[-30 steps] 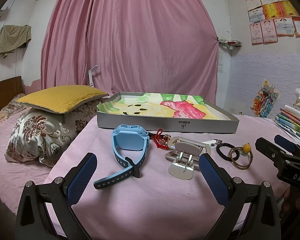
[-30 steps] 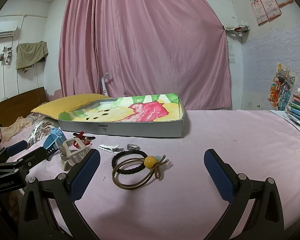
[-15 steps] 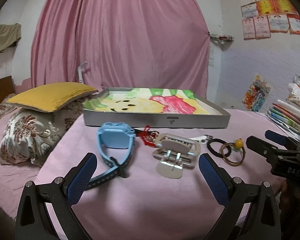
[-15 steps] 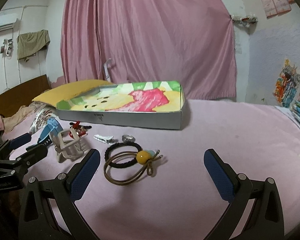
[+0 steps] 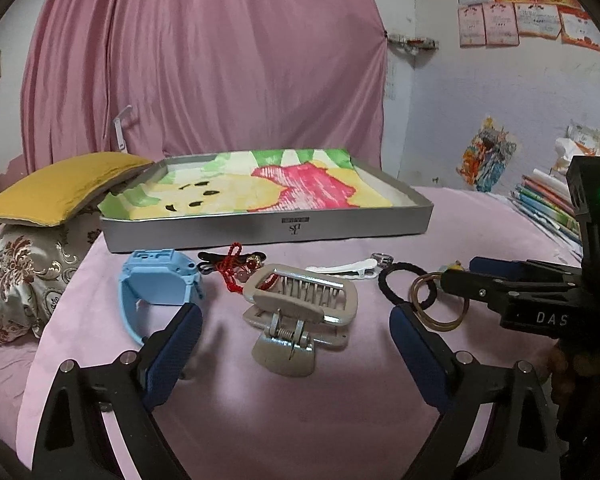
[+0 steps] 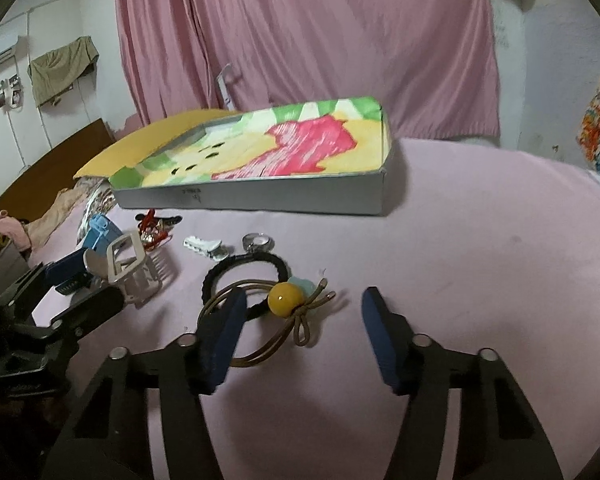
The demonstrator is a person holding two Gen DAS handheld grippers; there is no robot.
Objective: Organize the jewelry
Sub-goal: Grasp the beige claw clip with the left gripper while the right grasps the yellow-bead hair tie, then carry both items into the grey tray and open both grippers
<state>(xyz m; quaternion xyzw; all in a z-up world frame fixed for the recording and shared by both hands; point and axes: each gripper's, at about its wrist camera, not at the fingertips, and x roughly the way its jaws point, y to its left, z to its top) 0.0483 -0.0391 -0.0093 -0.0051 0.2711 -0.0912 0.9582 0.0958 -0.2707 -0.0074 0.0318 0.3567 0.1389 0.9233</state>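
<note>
Jewelry lies on a pink bedsheet in front of a grey tray [image 5: 268,233] lined with a colourful drawing. My left gripper [image 5: 296,344] is open, its pads either side of a beige claw hair clip [image 5: 300,304]. A blue watch [image 5: 158,284] lies to its left, a red cord charm [image 5: 236,268] behind it. My right gripper [image 6: 304,332] is open, low over a brown hair tie with a yellow bead [image 6: 286,299] and a black hair tie [image 6: 246,266]. A white clip [image 6: 202,245] and a ring [image 6: 258,242] lie beyond them.
A yellow pillow [image 5: 56,188] on a patterned pillow [image 5: 20,280] lies to the left of the tray. Stacked books [image 5: 548,204] sit at the right. A pink curtain [image 5: 204,60] hangs behind. The tray also shows in the right wrist view [image 6: 260,200].
Both grippers have moved forward and down toward the items. The left now straddles the claw clip; the right has narrowed somewhat over the hair ties.
</note>
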